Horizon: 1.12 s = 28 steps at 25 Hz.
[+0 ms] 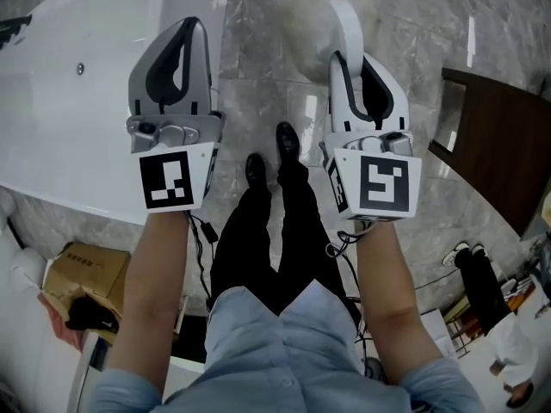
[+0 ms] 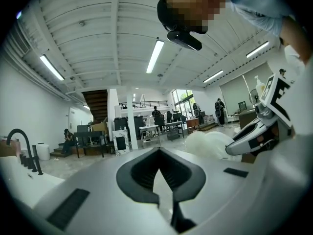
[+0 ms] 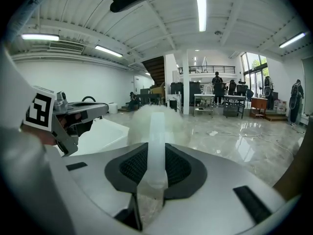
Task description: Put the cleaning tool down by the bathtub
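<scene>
Your right gripper (image 3: 157, 153) has its fingers (image 3: 128, 169) closed on the white handle of the cleaning tool (image 1: 343, 22). The dark pads sit against either side of the handle, which runs straight out between them. Its fluffy white head (image 3: 146, 119) shows blurred just past the fingertips. In the head view the tool is off the ground, over the marble floor (image 1: 258, 93), just off the right-hand edge of the bathtub (image 1: 77, 136) and touching neither. Your left gripper (image 2: 156, 150) holds nothing: its fingers are drawn together so that the tips meet, and only a thin wedge of floor shows between the pads behind them. In the head view that gripper hangs over the tub's near right corner, beside the right gripper and level with it, the two well apart. The tub's black tap (image 2: 22, 148) stands at the far left of the left gripper view. Your shoes (image 1: 287, 140) are on the floor between the two grippers, and a cardboard box (image 1: 82, 269) lies by the tub's near edge at your left.
</scene>
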{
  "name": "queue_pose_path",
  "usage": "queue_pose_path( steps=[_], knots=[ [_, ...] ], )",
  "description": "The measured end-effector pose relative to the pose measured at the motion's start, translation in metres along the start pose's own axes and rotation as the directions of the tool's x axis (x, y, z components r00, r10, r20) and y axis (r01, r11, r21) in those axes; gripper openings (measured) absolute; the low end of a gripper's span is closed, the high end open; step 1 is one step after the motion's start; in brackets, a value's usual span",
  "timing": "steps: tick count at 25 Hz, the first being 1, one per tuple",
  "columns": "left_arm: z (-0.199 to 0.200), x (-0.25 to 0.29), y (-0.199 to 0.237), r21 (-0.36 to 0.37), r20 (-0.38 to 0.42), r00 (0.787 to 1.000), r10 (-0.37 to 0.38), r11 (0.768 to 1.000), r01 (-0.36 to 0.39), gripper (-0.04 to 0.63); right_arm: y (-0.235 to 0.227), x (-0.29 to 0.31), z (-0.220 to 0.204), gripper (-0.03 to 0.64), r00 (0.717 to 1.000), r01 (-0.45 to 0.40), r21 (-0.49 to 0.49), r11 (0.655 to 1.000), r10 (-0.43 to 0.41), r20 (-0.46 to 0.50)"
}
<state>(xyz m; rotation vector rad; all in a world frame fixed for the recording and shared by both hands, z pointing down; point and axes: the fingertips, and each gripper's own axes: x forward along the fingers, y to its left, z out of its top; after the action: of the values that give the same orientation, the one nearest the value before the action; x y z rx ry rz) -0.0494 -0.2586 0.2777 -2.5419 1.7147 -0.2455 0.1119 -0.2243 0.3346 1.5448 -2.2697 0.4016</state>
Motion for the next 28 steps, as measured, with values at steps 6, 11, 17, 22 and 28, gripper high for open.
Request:
queue_pose_path(
  steps=[6,11,17,22,28],
  knots=[
    [0.01,0.016,0.008,-0.001,0.011,1.0,0.009,1.0,-0.009,0.015,-0.004,0.011,0.012,0.095,1.0,-0.003,0.002,1.0,0.003,0.004],
    [-0.005,0.035,0.007,-0.002,0.02,1.0,0.005,1.0,-0.005,0.015,-0.007,0.03,-0.003,0.095,1.0,-0.01,0.004,1.0,0.01,-0.012],
    [-0.073,0.045,0.0,-0.021,-0.022,1.0,0.0,1.0,-0.001,0.015,-0.002,0.067,-0.061,0.095,0.997,-0.035,0.016,0.999,0.036,-0.065],
    [-0.137,0.049,0.0,-0.002,-0.059,0.998,0.007,1.0,-0.007,0.015,0.002,0.095,-0.116,0.095,0.992,-0.047,0.033,0.998,0.051,-0.111],
    [-0.207,0.046,-0.001,0.008,-0.101,0.995,0.007,1.0,-0.006,0.015,0.014,0.119,-0.186,0.095,0.983,-0.056,0.053,0.997,0.065,-0.175]
  ],
)
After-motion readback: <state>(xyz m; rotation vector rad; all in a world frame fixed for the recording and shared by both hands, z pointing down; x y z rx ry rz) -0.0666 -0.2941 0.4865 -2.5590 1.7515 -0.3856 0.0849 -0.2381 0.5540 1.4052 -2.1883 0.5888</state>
